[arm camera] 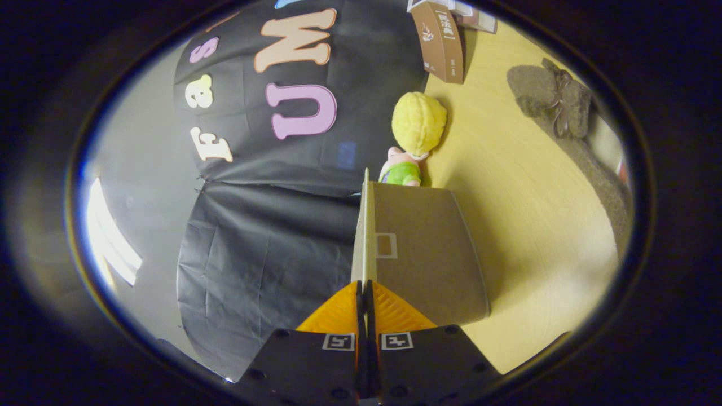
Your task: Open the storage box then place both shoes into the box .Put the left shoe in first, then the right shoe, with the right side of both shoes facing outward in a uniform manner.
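My gripper (364, 286) is shut on the thin edge of the brown cardboard lid (426, 259) of the storage box. Both orange fingers (338, 313) pinch that edge, and the lid stands raised, running straight ahead from the fingertips. Its flat face carries a small pale square mark. The view is rolled sideways, so the yellow wooden table (524, 237) lies beside the lid. Beyond the lid, a grey fuzzy shoe (555, 101) with a bow rests on the table. A second grey fuzzy shoe (606, 180) lies close to it, partly cut off. The box's inside is hidden by the lid.
A doll with yellow hair (418, 121) and a green top lies just beyond the lid's far end, against the black cloth wall (271, 254). A brown carton (443, 42) stands farther back by the wall. A bright light strip (110, 237) glows off to the side.
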Tool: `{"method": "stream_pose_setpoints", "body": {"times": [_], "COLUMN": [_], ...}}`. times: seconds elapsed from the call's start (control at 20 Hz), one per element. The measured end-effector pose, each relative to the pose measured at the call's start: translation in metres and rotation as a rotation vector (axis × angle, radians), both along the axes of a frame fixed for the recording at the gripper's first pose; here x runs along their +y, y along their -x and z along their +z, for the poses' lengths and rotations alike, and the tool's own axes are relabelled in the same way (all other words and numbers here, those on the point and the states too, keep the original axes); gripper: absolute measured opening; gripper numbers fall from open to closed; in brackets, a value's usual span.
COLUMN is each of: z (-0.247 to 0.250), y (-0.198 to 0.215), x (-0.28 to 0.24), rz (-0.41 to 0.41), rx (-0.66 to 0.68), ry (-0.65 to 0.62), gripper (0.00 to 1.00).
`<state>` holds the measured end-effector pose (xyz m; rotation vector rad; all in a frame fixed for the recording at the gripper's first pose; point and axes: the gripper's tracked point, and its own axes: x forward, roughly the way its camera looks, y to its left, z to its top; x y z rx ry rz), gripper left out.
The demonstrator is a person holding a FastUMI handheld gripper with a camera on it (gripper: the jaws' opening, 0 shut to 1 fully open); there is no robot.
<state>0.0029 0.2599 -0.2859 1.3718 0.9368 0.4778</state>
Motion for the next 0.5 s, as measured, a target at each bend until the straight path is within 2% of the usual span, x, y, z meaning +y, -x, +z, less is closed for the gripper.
{"method": "stream_pose_setpoints", "body": {"times": [0.05,0.1,0.15,0.5], "z": [0.000,0.005,0.008,0.082], "y": [0.001,0.008,-0.003,-0.016], "x": [0.003,-0.019,0.009,0.029], "rz": [0.008,0.018,0.035,0.099], "rx": [-0.017,-0.052,-0.087,-0.257], "ry": [0.025,0.055,0.070,0.154], "gripper": [0.03,0.03,0.03,0.03]}}
